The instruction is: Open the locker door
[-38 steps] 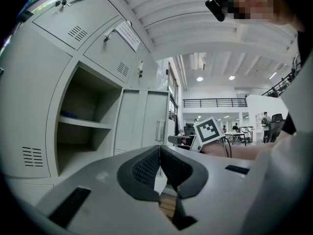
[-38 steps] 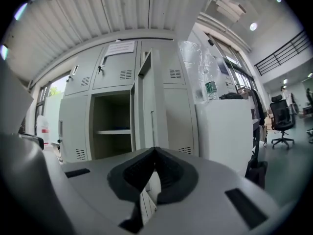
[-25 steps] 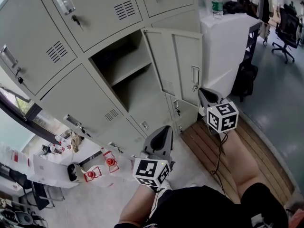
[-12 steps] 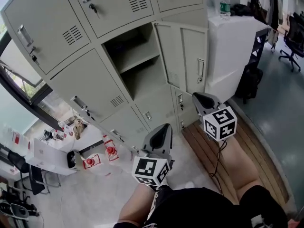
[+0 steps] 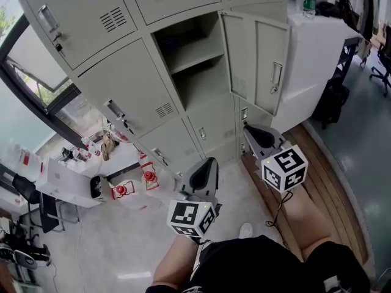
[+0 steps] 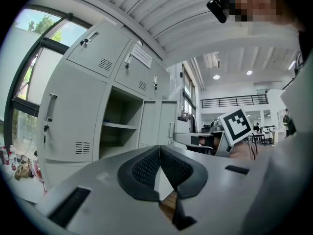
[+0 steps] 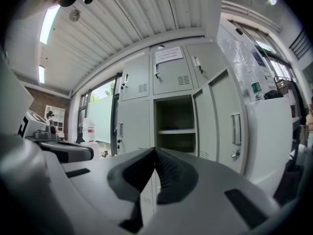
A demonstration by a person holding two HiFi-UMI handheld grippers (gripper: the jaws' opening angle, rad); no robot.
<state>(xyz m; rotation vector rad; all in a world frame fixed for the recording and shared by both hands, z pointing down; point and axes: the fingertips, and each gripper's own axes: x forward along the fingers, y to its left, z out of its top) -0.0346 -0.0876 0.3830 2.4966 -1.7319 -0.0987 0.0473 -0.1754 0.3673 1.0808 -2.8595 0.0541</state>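
While the door (image 5: 259,63) stands swung open in the upper right of the head view, baring the locker (image 5: 194,66), the left gripper (image 5: 206,171) and the right gripper (image 5: 255,134) hang below it at centre frame, both clenched and empty.

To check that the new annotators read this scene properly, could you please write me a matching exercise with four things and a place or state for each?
Things:
1. locker door
2. bottle
3. left gripper
4. window

Places or states:
A. jaws shut, nothing between them
B. left of the lockers
C. swung open
D. standing on the white cabinet

Pairs: 1-C, 2-D, 3-A, 4-B
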